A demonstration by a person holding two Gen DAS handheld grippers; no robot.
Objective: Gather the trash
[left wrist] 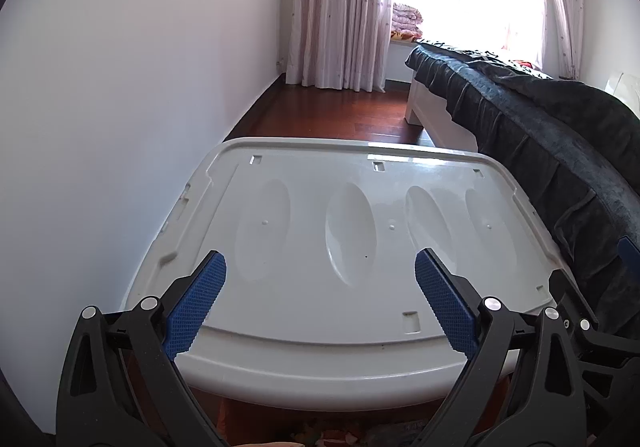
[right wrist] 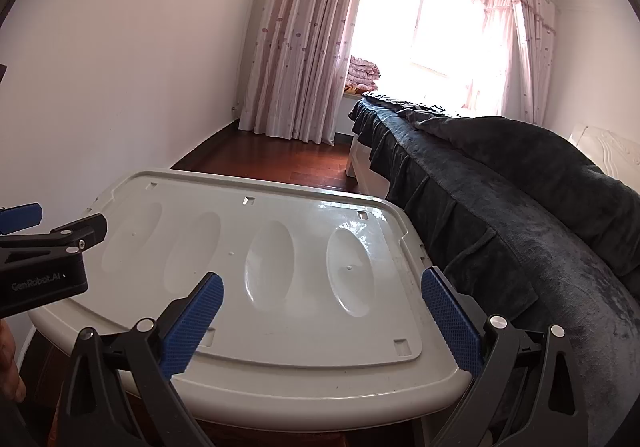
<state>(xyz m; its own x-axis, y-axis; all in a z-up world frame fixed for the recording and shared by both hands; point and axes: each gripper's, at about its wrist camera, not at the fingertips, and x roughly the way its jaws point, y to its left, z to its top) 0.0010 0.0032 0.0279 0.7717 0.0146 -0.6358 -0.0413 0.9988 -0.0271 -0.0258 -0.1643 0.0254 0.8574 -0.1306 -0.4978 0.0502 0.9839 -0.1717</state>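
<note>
A white plastic storage-box lid (left wrist: 304,331) with four oval dents lies flat in front of both grippers; it also shows in the right wrist view (right wrist: 296,343). My left gripper (left wrist: 320,275) is open and empty, its blue pads (left wrist: 196,303) spread wide over the lid's near edge. My right gripper (right wrist: 322,295) is open and empty, spread the same way over the lid's near right part. The left gripper's body (right wrist: 44,267) shows at the left of the right wrist view. No trash item is in view.
A bed with a dark blue-grey cover (left wrist: 560,151) runs along the right, close to the lid; it also shows in the right wrist view (right wrist: 520,207). A white wall (left wrist: 120,107) stands at the left. Red-brown wood floor (left wrist: 340,119) leads to pink curtains (left wrist: 336,7) and a bright window.
</note>
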